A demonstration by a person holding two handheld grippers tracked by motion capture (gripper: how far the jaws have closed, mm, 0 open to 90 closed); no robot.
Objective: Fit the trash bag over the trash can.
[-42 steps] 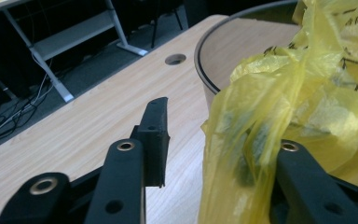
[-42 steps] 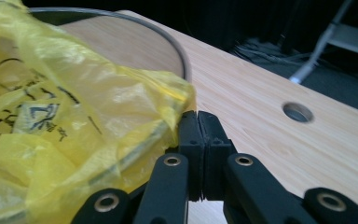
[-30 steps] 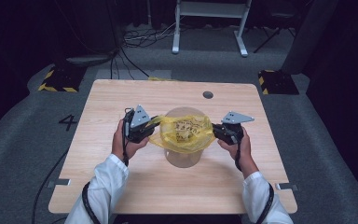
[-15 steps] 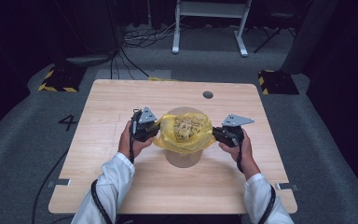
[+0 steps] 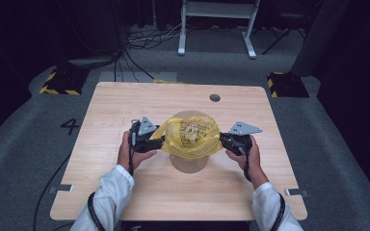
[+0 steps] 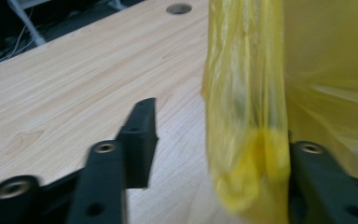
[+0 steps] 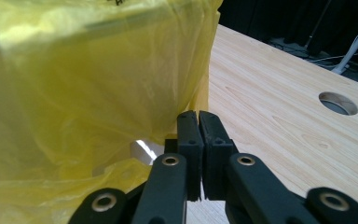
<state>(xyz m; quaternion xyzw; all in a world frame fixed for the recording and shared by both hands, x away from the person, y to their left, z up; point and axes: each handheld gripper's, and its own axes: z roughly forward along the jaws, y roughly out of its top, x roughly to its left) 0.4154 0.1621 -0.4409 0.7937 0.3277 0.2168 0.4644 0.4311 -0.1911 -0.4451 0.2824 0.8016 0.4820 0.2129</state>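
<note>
While the left gripper [image 6: 214, 154] stands with its jaws apart, a hanging fold of the yellow bag [image 5: 189, 135] lies between them, against the far jaw, not pinched. Right gripper [image 7: 199, 140]: jaws pressed together just beside the bag's skirt; whether any film is caught between them, cannot tell.

Bag is draped over the mouth of a clear round container [image 5: 188, 161] at mid-table [image 5: 125, 106], printed side up, edges hanging down both sides.

Likely risks: film is thin and slack, so a left closure could miss the fold or catch a mere sliver that slips out. An uneven pull from either side could drag the bag off the rim or tip the light container. A hard tug may tear the plastic.

Pose, high view: both hands low at table level, flanking the container left and right, grippers pointing inward at the bag, forearms in white sleeves angling in from the near edge.
</note>
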